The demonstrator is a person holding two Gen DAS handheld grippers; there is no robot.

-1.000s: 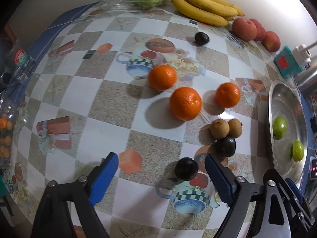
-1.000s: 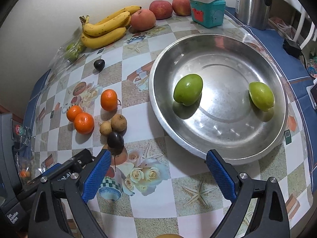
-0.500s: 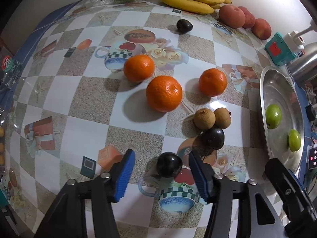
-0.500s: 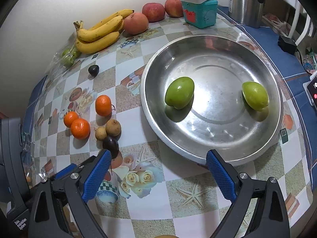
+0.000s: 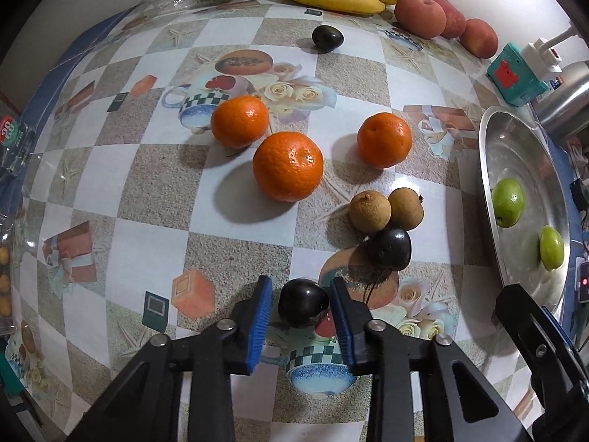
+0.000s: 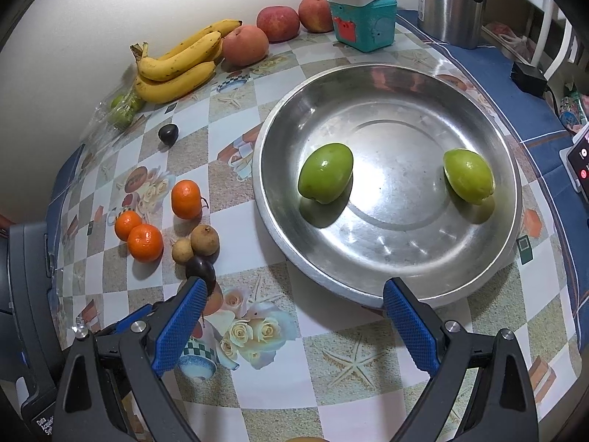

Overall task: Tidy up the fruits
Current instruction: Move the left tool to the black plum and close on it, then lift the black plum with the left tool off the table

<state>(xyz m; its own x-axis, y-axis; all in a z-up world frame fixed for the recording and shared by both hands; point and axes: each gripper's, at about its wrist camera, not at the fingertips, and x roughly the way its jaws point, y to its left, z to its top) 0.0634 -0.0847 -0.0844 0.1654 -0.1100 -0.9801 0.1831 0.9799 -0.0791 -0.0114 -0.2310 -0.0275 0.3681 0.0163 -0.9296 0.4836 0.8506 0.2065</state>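
Note:
My left gripper (image 5: 302,307) points down at the table and its jaws are closing on a dark plum (image 5: 302,307); the blue pads meet its two sides. A second dark plum (image 5: 392,248) lies just beyond, against two brown longans (image 5: 370,210). Three oranges (image 5: 288,171) sit past them, and a third plum (image 5: 327,38) lies far back. My right gripper (image 6: 294,316) hangs open and empty over the tablecloth, in front of the steel plate (image 6: 368,84). The plate holds two green fruits (image 6: 325,173).
Bananas (image 6: 176,70) and three peaches (image 6: 244,44) line the back wall, beside a plastic bag of green fruit (image 6: 123,108). A teal box with a power strip (image 6: 362,18) and a steel kettle (image 6: 451,3) stand behind the plate. A phone (image 6: 579,162) lies at the right edge.
The left gripper came down and forward over the near dark plum and its jaws closed from wide open onto the plum. The right gripper stayed put.

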